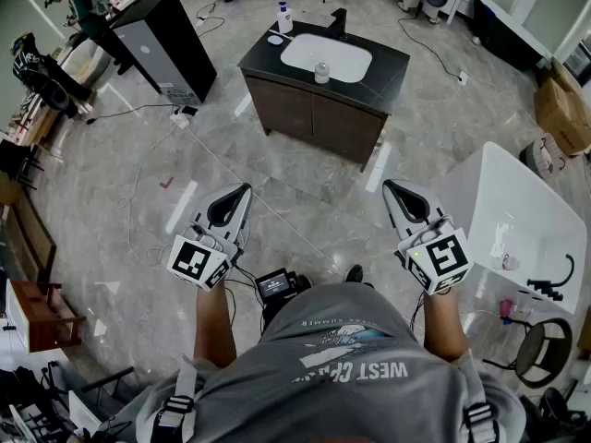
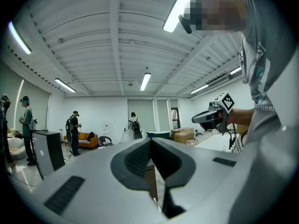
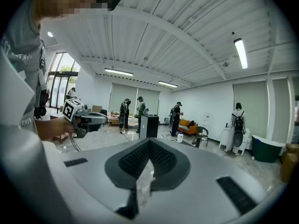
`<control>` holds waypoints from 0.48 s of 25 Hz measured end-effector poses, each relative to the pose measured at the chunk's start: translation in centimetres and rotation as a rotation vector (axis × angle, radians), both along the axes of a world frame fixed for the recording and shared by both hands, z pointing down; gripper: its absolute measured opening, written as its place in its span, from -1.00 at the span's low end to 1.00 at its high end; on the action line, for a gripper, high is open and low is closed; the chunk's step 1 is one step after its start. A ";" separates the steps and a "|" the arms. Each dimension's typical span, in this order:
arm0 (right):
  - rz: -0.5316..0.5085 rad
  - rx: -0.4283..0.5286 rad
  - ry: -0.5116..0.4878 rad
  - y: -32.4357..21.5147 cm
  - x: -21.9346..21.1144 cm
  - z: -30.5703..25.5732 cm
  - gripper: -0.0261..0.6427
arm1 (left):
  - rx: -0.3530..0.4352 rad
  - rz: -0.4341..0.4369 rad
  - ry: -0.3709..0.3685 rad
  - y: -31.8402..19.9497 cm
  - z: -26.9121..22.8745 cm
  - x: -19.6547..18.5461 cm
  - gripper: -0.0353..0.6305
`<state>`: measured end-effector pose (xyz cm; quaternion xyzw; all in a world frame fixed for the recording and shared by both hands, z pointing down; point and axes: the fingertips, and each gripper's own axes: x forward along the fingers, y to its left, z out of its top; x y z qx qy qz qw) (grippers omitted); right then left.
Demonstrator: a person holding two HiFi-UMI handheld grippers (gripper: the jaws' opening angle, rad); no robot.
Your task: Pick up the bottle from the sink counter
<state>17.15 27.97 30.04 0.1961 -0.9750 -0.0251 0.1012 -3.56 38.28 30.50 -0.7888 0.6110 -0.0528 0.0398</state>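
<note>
Well apart from the sink cabinet (image 1: 314,113), we hold both grippers out over the grey marble floor (image 1: 277,169), pointing toward it. Our left gripper (image 1: 244,192) has its jaws pressed together with nothing between them. Our right gripper (image 1: 389,187) is likewise closed and empty. On the cabinet's dark worktop (image 1: 392,63), a small pale bottle (image 1: 321,72) stands upright at the front edge, right at the front rim of the white basin (image 1: 346,58). A white pump bottle (image 1: 284,17) stands upright at the back left corner. The black faucet (image 1: 339,21) rises at the back edge, behind the basin.
</note>
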 end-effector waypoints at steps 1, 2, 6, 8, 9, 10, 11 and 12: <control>0.000 0.001 -0.001 0.0 -0.2 -0.1 -0.94 | -0.001 0.003 0.001 0.0 0.1 -0.1 -0.88; 0.000 0.003 -0.001 0.1 -0.3 -0.1 -0.94 | -0.002 0.006 0.002 0.1 0.1 -0.2 -0.88; 0.009 0.004 -0.004 0.4 -0.8 -0.2 -0.94 | -0.003 0.018 0.004 0.2 0.3 -0.6 -0.88; 0.018 0.000 -0.002 0.6 -0.9 -0.1 -0.94 | 0.002 0.025 0.006 0.2 0.1 -0.8 -0.88; 0.020 -0.001 -0.001 0.7 -0.9 -0.2 -0.94 | 0.004 0.029 0.008 0.2 0.1 -0.9 -0.88; 0.022 -0.001 0.000 0.8 -1.0 -0.2 -0.94 | 0.004 0.033 0.009 0.2 0.0 -0.9 -0.88; 0.024 -0.001 0.001 0.8 -1.1 -0.2 -0.94 | 0.004 0.037 0.010 0.2 0.0 -1.0 -0.88; 0.027 -0.002 0.002 0.8 -1.1 -0.2 -0.94 | 0.004 0.041 0.011 0.2 0.1 -1.1 -0.88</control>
